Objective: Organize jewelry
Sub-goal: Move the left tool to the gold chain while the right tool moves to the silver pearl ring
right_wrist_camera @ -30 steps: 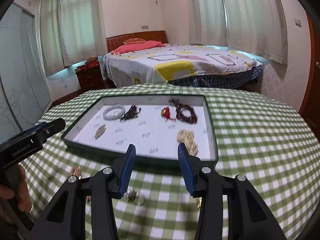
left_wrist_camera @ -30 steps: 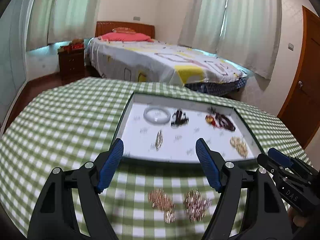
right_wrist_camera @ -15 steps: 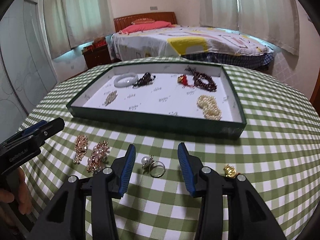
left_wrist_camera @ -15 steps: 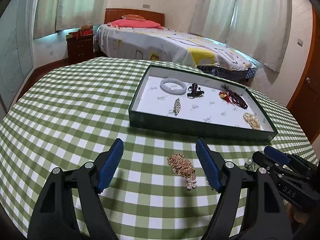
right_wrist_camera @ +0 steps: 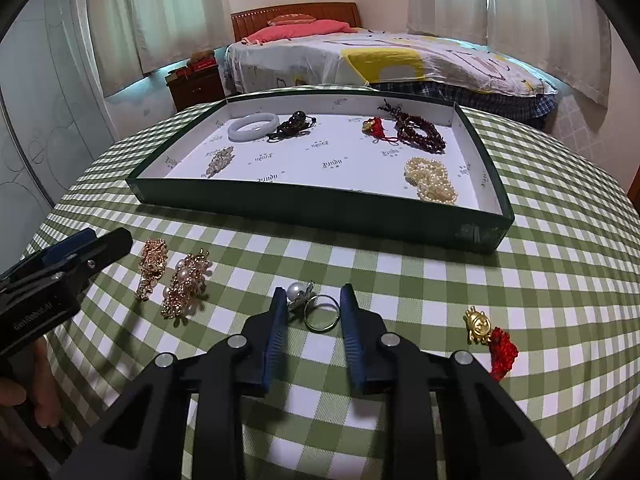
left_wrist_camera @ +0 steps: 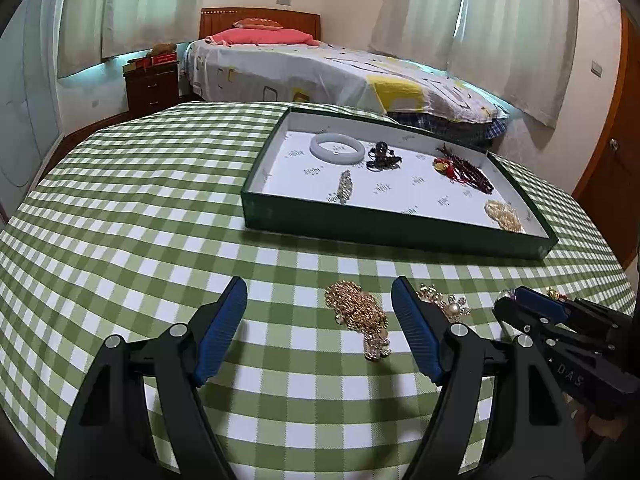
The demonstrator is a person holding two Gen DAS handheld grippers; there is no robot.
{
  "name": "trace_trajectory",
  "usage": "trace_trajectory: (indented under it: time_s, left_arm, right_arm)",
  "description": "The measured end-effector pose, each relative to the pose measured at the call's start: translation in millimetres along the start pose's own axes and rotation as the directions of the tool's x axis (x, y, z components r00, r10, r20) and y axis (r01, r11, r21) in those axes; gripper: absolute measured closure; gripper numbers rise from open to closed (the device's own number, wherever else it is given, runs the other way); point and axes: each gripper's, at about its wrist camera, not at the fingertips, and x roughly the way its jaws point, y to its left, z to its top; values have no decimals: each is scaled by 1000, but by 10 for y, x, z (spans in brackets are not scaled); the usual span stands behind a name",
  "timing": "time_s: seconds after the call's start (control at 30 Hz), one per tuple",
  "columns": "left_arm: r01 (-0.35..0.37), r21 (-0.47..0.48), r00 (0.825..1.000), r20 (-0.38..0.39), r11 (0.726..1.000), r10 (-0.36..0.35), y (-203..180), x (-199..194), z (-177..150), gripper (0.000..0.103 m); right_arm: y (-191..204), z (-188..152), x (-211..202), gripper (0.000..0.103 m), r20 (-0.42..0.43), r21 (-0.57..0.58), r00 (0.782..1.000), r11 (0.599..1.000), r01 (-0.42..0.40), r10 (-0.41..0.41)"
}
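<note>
Right wrist view only: gold charm (right_wrist_camera: 479, 326), red tassel, beside pearl ring (right_wrist_camera: 316, 306)

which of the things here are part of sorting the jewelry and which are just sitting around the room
Part of the job: green tray; pearl ring between the right gripper pads, whose jaws have just been closing; gold brooch ahead of the open left gripper; pearl brooch; gold charm.

Just lying about: bed; nightstand; curtains.
</note>
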Motion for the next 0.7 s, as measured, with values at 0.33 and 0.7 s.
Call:
trace_trajectory:
  time_s: [0.33, 0.7]
  left_arm:
    - [10, 39, 999, -35, 999, -8, -143, 85, -2, 33]
    - [43, 65, 992, -123, 997, -35, -182, 262, 14, 62]
  right_arm:
    - [-89, -56, -100, 75, 21, 29, 1000, 1000, -4, 4]
    - [-134, -53, -104, 75, 24, 47, 1000, 999, -18, 17]
